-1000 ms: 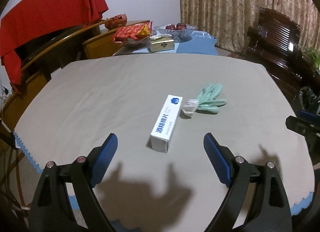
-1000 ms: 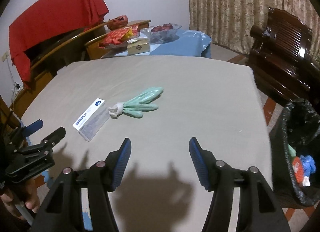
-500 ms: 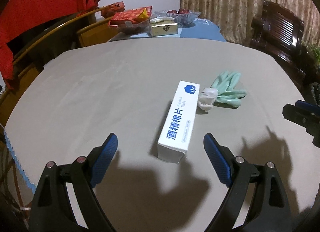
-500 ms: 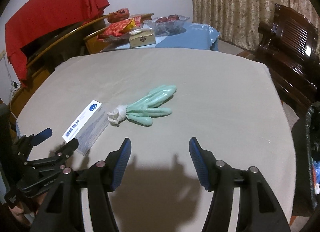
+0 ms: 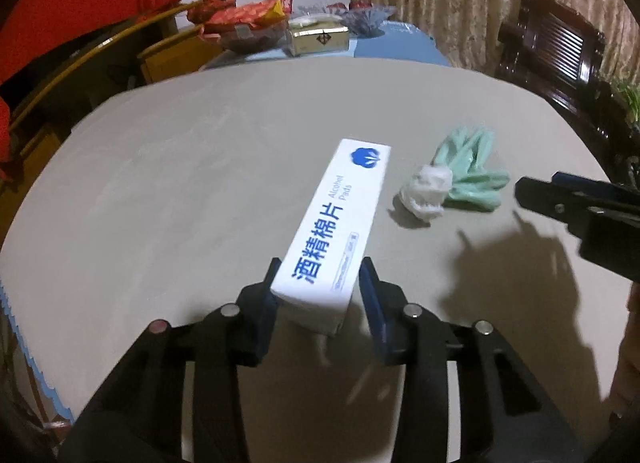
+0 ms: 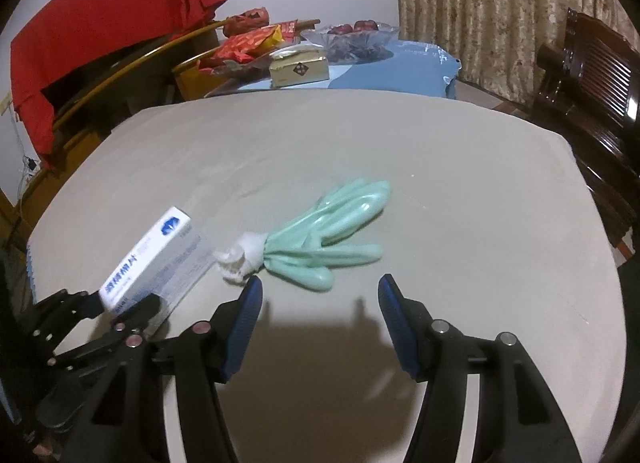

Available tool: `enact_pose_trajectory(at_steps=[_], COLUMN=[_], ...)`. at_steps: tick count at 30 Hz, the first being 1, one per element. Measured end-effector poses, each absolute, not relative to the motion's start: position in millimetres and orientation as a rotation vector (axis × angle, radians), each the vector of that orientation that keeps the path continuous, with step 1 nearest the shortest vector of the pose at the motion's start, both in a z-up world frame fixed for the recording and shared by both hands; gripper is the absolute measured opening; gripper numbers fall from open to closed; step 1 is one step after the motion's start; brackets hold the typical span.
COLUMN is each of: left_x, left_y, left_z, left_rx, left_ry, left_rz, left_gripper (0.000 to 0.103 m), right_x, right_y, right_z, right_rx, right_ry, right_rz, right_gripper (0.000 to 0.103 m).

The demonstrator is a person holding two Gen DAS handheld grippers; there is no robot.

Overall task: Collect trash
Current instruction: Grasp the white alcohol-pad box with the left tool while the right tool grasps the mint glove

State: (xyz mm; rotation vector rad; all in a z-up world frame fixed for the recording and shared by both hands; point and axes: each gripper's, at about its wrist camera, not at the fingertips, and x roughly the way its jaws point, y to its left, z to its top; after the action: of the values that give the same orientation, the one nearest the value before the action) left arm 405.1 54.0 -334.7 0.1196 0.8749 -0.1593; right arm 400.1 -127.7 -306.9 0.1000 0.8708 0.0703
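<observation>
A white alcohol pad box point(image 5: 340, 219) with blue print lies on the grey table point(image 5: 180, 167). Its near end sits between the pads of my left gripper point(image 5: 320, 283), whose jaws are closing and touch both of its sides. In the right wrist view the box point(image 6: 148, 259) looks blurred, with the left gripper point(image 6: 120, 307) on its near end. A green glove point(image 6: 332, 231) tied to a white wad point(image 6: 244, 255) lies just beyond my right gripper point(image 6: 320, 291), which stands open with nothing between its fingers. The same glove point(image 5: 472, 171) shows right of the box.
Behind the table stands a side table under blue cloth with a gold box point(image 6: 298, 65), red snack bags point(image 6: 248, 41) and a fruit bowl point(image 6: 352, 33). A dark wooden chair point(image 6: 592, 75) is at the right. Red cloth point(image 6: 100, 23) hangs at the back left.
My left gripper came forward and down over the box, and its jaws went from wide open to narrow around the box's near end. My right gripper moved closer to the glove, still open.
</observation>
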Motion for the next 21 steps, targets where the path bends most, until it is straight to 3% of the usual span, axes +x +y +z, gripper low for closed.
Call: enact_pose_trajectory(at_steps=[4, 8, 12, 16, 19, 21], left_x=[410.1, 418.9, 426.3, 430.5, 431.3, 430.0], left_y=[58.7, 62.8, 64.0, 66.2, 67.8, 67.8], left_z=[-326.2, -319.2, -317.4, -317.3, -317.7, -316.4], left_rx=[0.101, 0.092, 0.093, 0.087, 0.080, 0.079], left_ry=[0.838, 0.811, 0.809, 0.819, 0.824, 0.824], left_rz=[-0.144, -0.126, -0.124, -0.122, -0.121, -0.119], left_gripper=[0.028, 0.028, 0.028, 0.028, 0.028, 0.028], right_x=[412.3, 423.5, 436.8, 446.6, 450.2, 450.2], right_y=[-125.8, -121.4, -113.9, -110.3, -112.6, -112.8], right_z=[-312.4, -317.3, -324.5, -335.8, -339.0, -340.6], right_rx=[0.106, 0.106, 0.087, 0.080, 0.102, 0.117], right_ry=[0.870, 0.868, 0.871, 0.885, 0.908, 0.929], right_rz=[0.069, 0.072, 0.071, 0.078, 0.111, 0.139], right_gripper=[0.059, 0.059, 0.068, 0.066, 0.052, 0.033])
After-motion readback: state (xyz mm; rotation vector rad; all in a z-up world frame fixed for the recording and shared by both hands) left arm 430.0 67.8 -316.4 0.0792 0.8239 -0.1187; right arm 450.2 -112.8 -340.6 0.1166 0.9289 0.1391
